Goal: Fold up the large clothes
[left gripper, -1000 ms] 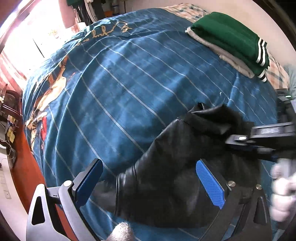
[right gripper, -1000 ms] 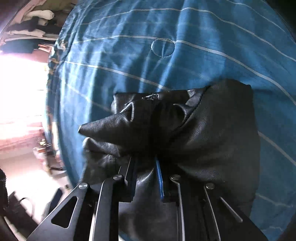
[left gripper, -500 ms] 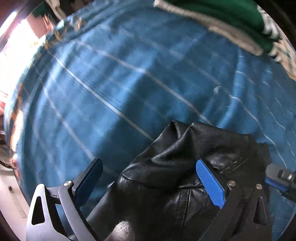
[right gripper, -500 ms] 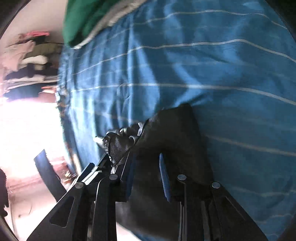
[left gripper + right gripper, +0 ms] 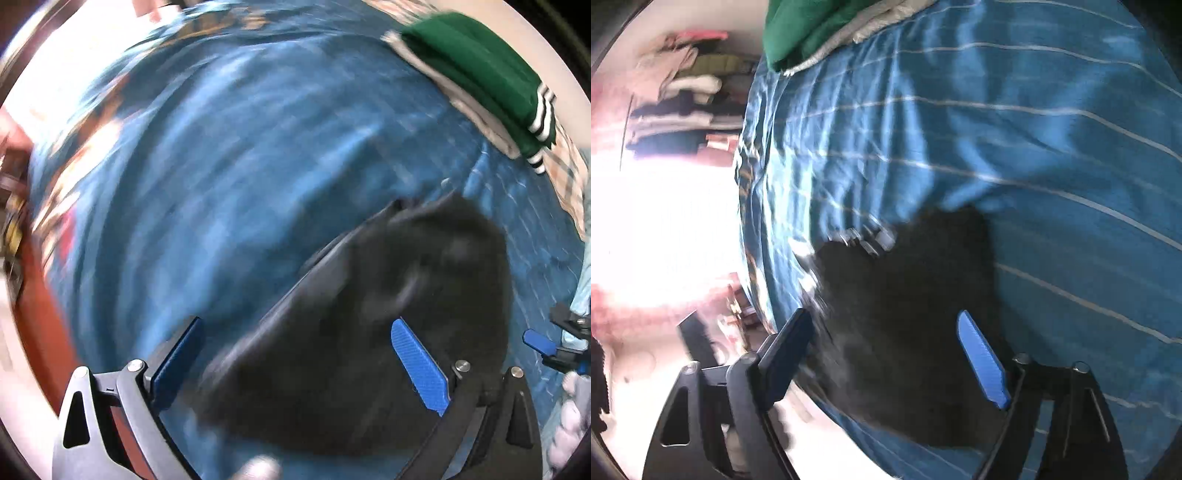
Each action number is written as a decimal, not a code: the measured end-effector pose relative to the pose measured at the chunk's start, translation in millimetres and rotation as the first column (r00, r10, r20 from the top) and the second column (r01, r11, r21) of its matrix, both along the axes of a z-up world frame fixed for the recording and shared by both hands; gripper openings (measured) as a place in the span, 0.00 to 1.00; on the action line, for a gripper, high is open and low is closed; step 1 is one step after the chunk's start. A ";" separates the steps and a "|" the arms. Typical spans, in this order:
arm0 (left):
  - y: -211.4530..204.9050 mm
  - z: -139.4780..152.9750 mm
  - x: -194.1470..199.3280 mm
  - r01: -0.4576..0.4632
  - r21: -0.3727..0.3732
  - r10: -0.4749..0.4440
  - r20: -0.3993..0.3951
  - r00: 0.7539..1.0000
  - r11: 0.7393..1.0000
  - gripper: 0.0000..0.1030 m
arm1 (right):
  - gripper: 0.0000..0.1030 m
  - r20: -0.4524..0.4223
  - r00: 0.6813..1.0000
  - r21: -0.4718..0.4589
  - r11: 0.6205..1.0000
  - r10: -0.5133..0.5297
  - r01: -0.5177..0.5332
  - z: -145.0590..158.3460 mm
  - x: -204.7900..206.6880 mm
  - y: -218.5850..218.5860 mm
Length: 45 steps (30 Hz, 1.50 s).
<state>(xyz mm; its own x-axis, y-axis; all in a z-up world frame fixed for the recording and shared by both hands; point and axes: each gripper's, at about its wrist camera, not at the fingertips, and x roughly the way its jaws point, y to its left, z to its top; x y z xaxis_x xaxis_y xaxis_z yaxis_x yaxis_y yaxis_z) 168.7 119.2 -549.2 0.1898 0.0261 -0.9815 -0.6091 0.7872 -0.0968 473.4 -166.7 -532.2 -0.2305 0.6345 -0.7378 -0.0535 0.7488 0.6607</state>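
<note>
Over on the left, the left gripper (image 5: pixel 295 362) hangs above the bed with its jaws spread wide and nothing between them; its blue pads (image 5: pixel 419 369) frame the black leather jacket (image 5: pixel 388 325), which lies bunched in a dark heap on the blue striped bedspread (image 5: pixel 221 184) near the bed's near edge. This view is smeared by motion, so the jacket's creases are hard to read. It does show things the other camera misses: a printed figure (image 5: pixel 66 192) running along the bedspread's left edge, the red-brown floor (image 5: pixel 40 325) below that edge, and, at the far right corner of the bed, a folded green garment (image 5: pixel 476 70) with white-striped cuffs sitting on a pale grey one (image 5: pixel 454 92), a checked cloth (image 5: pixel 569 177) beyond them. At its right margin the right gripper (image 5: pixel 554 347) peeks in, held by a white-gloved hand (image 5: pixel 569 424).

The right gripper's (image 5: pixel 886 358) own camera shows its jaws likewise spread apart, clear of the cloth, with the jacket (image 5: pixel 908 325) lying below them close to the bed's edge. Only here can I see shelves of stacked clothes (image 5: pixel 679 107) beyond the bed and glaring light below them. The green garment (image 5: pixel 809 26) appears at the top edge.
</note>
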 end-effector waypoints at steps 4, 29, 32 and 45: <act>-2.8 -15.8 -74.0 -0.123 -0.193 0.122 -0.018 0.992 0.973 1.00 | 0.81 -0.104 0.994 0.031 0.999 0.033 -0.030 -52.7 -24.6 -23.8; 28.6 -81.5 -75.6 -0.328 -0.414 0.433 0.190 0.881 0.849 0.55 | 0.76 -0.287 0.957 0.422 0.889 -0.052 0.175 -126.6 -53.4 -5.7; 26.0 -75.9 -74.6 -0.325 -0.378 0.422 0.210 0.882 0.867 0.50 | 0.77 -0.219 0.975 0.398 0.909 -0.040 0.126 -111.1 -54.8 9.7; 34.5 -15.8 -50.7 -0.228 -0.284 0.303 0.256 0.918 0.931 0.27 | 0.41 -0.186 0.969 0.443 0.867 -0.161 0.229 -36.5 -90.1 -4.1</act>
